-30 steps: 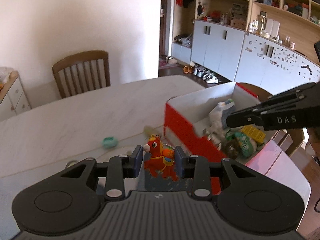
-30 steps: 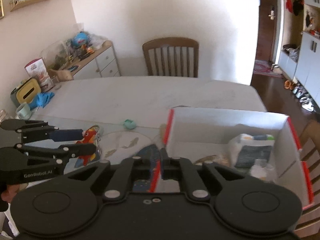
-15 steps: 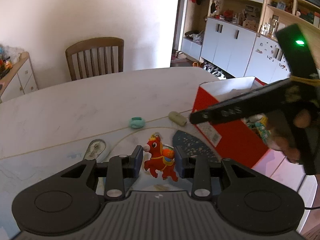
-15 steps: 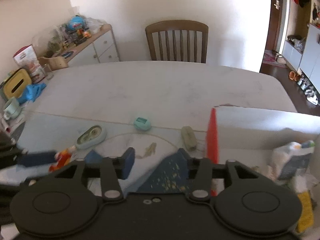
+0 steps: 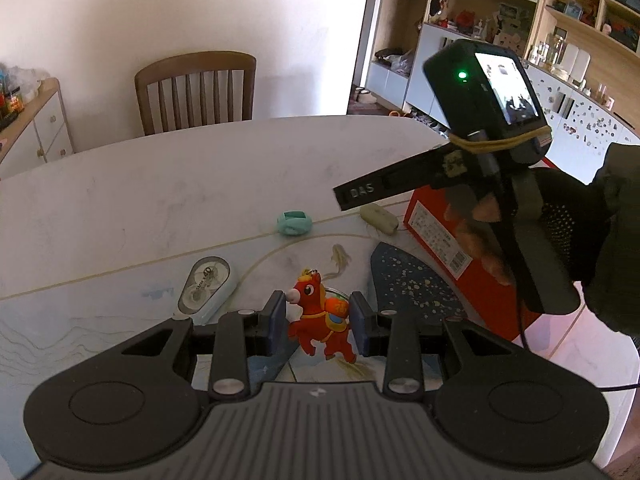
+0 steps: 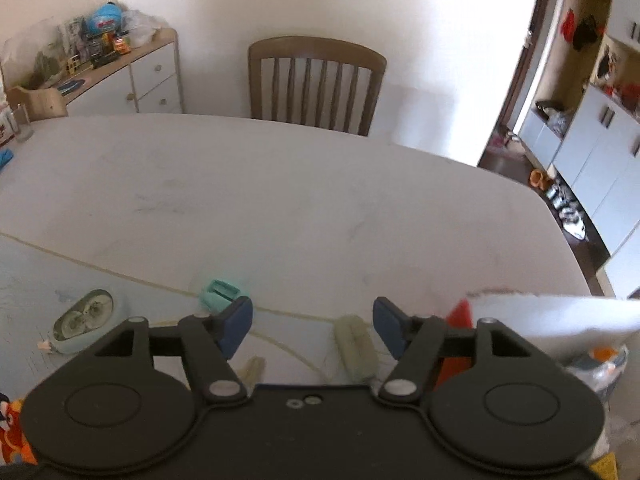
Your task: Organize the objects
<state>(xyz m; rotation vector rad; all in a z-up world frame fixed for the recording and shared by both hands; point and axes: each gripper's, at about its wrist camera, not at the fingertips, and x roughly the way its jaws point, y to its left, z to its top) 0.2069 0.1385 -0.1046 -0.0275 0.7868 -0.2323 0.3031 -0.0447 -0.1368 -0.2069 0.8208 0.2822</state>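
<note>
Left gripper (image 5: 318, 322): my pads pinch the red horse (image 5: 322, 320) — it hangs above the table (image 5: 160, 184).
Right gripper (image 6: 312, 326): my jaws are opening, nothing between the pads — it hangs over the table near the box.
Table: teal clip (image 6: 219, 292), pale green case (image 6: 354, 346), oval case (image 5: 206, 286).
Box (image 5: 448, 244): red, at the table's right edge.
Beyond: chair (image 6: 316, 80) at the far side.

We see only a corner of the red box (image 5: 436, 236), rest behind the gloved hand (image 5: 560, 236) | box contents (image 6: 600, 360) blurred, unreadable | horse toy (image 6: 12, 432) cut by frame edge | shelf items (image 5: 576, 8) too small to identify
</note>
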